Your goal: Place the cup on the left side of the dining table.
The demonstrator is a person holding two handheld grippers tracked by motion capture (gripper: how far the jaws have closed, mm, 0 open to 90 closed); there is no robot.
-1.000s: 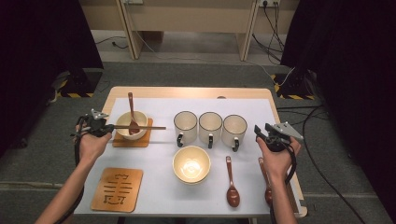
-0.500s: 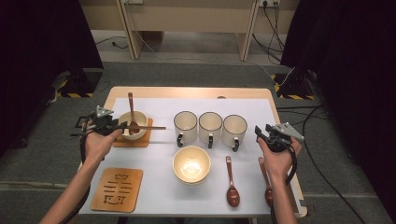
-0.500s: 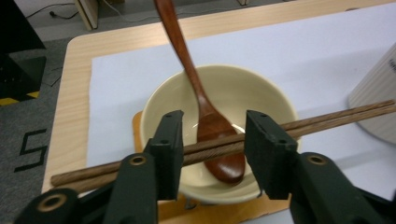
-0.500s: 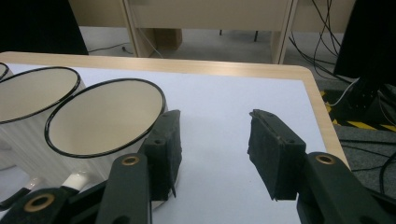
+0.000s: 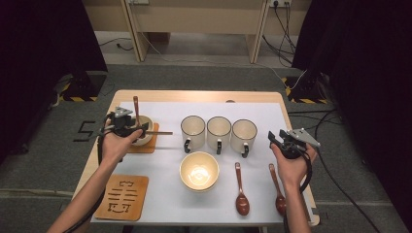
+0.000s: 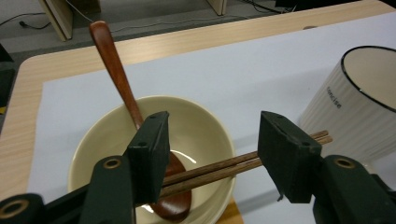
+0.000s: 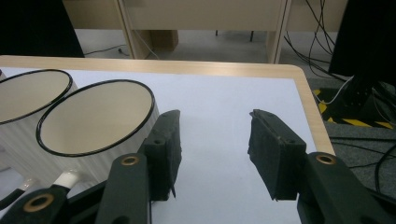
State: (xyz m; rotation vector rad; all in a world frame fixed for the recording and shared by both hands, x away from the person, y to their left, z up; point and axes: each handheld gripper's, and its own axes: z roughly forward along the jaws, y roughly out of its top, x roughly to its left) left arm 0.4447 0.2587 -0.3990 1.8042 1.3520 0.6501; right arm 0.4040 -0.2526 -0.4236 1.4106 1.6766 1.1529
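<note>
White tabletop (image 5: 291, 194): chopsticks (image 6: 219, 169) lie between left tool's (image 6: 212, 156) parted jaws.

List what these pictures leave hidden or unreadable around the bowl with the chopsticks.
- Chopsticks: the near ends are hidden behind the left claw in the left gripper view.
- Coaster under the bowl: mostly covered by bowl and hand in the high view.
- Mug: cut off by the right edge in the left gripper view, its lettering partly unreadable.
</note>
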